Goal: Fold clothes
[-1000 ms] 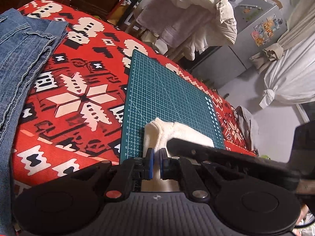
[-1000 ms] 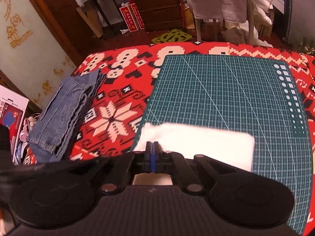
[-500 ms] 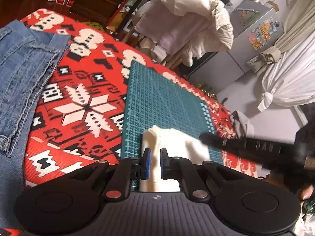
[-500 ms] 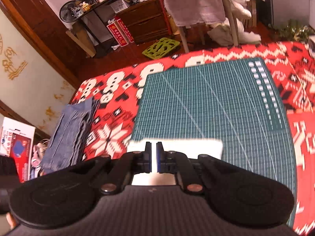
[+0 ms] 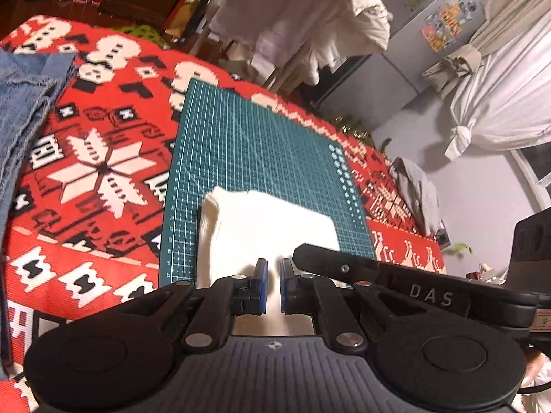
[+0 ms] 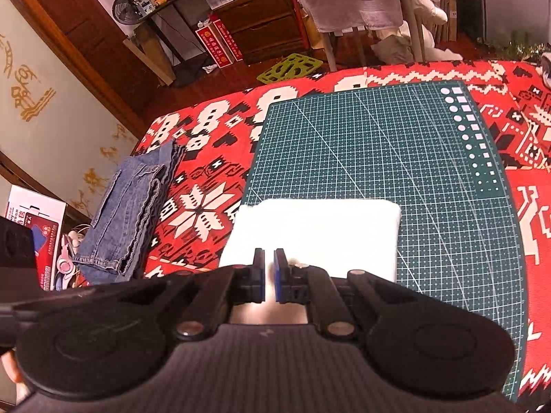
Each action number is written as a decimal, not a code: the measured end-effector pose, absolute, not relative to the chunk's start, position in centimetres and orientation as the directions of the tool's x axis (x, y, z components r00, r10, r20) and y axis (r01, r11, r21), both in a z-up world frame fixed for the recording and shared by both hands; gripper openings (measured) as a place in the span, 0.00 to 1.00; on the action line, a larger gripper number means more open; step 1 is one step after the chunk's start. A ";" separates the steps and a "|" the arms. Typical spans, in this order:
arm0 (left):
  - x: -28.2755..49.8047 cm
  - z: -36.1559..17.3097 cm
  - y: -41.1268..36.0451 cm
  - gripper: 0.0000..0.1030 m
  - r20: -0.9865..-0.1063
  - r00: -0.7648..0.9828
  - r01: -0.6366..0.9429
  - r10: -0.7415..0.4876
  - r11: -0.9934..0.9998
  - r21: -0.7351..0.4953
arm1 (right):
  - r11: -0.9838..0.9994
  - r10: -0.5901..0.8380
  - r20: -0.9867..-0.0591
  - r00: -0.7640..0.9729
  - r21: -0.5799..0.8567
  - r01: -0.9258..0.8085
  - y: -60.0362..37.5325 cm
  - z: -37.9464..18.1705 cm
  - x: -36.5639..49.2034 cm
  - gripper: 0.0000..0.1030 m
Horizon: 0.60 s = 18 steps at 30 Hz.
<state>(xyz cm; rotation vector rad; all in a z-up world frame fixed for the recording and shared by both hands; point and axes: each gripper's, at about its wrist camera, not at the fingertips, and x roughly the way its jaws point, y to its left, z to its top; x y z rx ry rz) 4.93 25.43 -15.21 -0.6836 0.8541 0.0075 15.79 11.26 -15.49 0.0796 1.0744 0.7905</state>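
Note:
A folded white garment lies flat on the near part of the green cutting mat. My left gripper hovers over its near edge, jaws a narrow gap apart, with nothing pinched between the blue pads. The same white garment shows as a neat rectangle in the right wrist view. My right gripper is over its near left part, also slightly open and holding nothing. The right gripper's black body reaches in beside the left one.
Folded blue jeans lie at the left on the red patterned cloth. The mat is bare beyond the garment. Behind the table are a chair draped with white laundry, a wooden dresser and a grey fridge.
The right gripper was shut a second ago and its jaws have since parted slightly. The left jaws have widened a little. Both views have shifted, and the white garment stays flat on the mat.

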 end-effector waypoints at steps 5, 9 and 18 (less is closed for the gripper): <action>5.2 -15.8 25.8 0.01 -0.706 0.657 -0.285 -0.266 0.779 -0.559 | 0.725 0.613 -0.763 0.205 0.440 -0.530 12.0 -16.2 16.4 0.07; 5.3 -16.6 26.3 0.03 -0.712 0.643 -0.303 -0.283 0.760 -0.576 | 0.747 0.580 -0.797 0.168 0.438 -0.501 12.9 -17.8 17.4 0.01; 4.8 -15.7 26.3 0.00 -0.722 0.635 -0.311 -0.273 0.765 -0.564 | 0.740 0.572 -0.805 0.159 0.423 -0.523 13.7 -16.7 17.3 0.05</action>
